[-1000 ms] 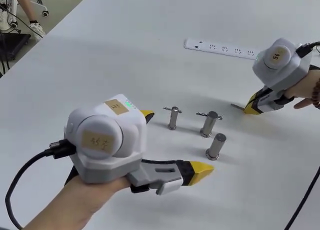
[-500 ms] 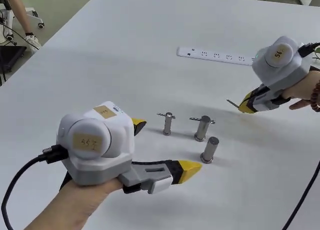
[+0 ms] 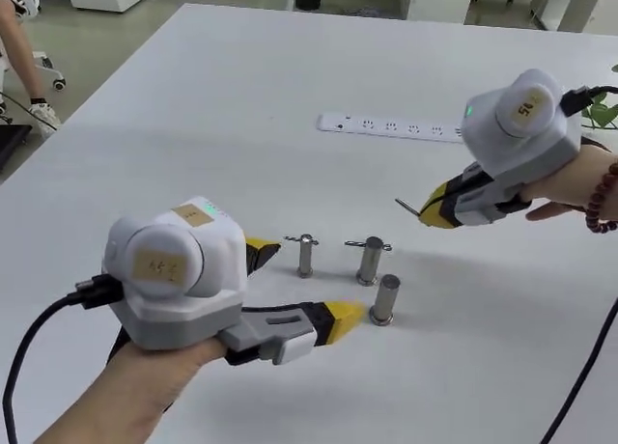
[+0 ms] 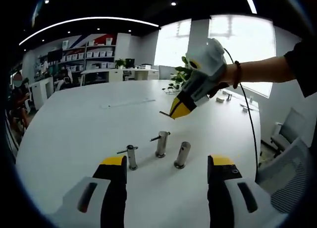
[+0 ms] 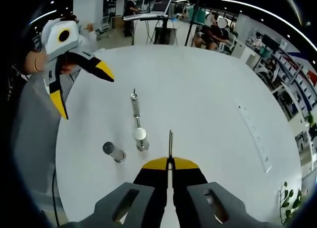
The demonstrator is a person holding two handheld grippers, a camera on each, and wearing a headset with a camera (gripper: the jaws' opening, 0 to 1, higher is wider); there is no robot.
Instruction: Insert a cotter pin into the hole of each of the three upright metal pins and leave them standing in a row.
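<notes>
Cotter pin pokes from the right claw, rest hidden inside.

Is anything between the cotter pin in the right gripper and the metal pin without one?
Nothing visible. The right gripper holds the cotter pin in the air, with open space down to the bare pin. The open left gripper is on the pins' other side.

We make out handwriting on a tan sticker on the right gripper, at about 2 o'clock in the head view. It starts with what looks like a "5"; the rest we cannot read. The left gripper, at 8 o'clock, bears two more tan labels, their marks too blurred to read.
</notes>
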